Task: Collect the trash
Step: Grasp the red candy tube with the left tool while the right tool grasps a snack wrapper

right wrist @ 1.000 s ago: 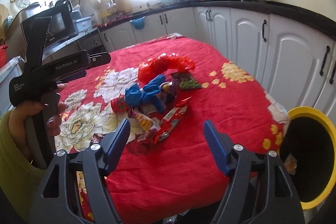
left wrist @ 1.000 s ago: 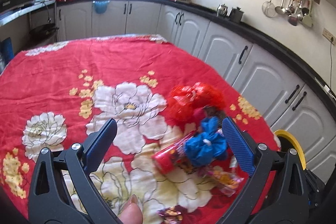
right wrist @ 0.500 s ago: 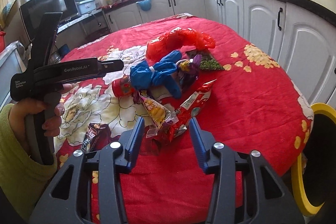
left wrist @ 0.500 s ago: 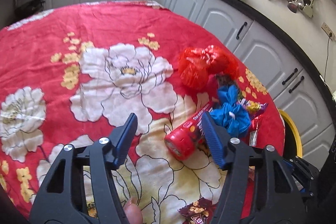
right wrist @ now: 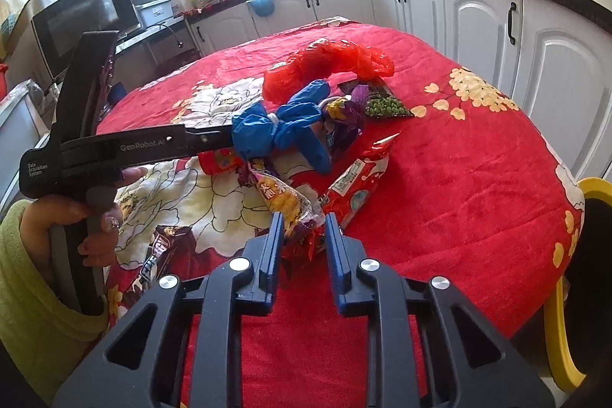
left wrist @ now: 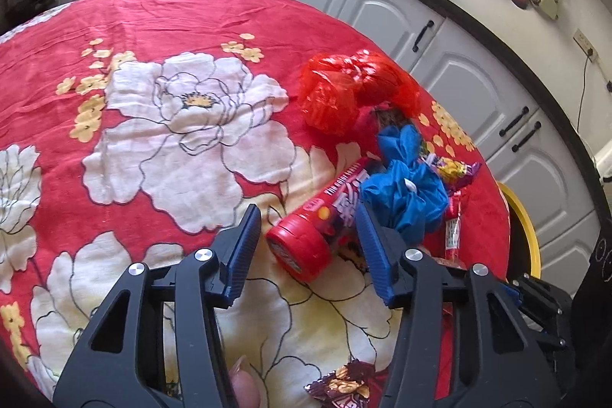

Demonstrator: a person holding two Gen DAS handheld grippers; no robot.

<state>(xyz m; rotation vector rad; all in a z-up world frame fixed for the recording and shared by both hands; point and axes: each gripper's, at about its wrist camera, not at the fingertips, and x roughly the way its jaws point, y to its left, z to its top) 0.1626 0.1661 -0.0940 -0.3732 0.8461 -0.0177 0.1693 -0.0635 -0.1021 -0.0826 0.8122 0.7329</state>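
Note:
A heap of trash lies on the red flowered tablecloth (left wrist: pixel 160 18). My left gripper (left wrist: pixel 308 209) straddles a red snack tube (left wrist: pixel 306 239) lying on its side. Its jaws are closing, and a thin gap still shows at the left pad. A blue plastic bag (left wrist: pixel 405 190) and a red plastic bag (left wrist: pixel 344 90) lie just beyond the tube. My right gripper (right wrist: pixel 304 217) is closing on the near ends of a yellow snack wrapper (right wrist: pixel 283 197) and a red wrapper (right wrist: pixel 355 186), and both pads touch them.
A green pea packet (right wrist: pixel 382 108) and a purple candy wrapper (right wrist: pixel 344 117) lie behind the blue bag (right wrist: pixel 279 129). A brown wrapper (right wrist: pixel 160 247) sits near the table's front edge. A yellow-rimmed bin (right wrist: pixel 558 331) stands at the right of the table. White cabinets line the walls.
Both grippers have dropped toward the table and their jaws have narrowed. The left now brackets the red tube. The right has closed onto the wrapper ends.

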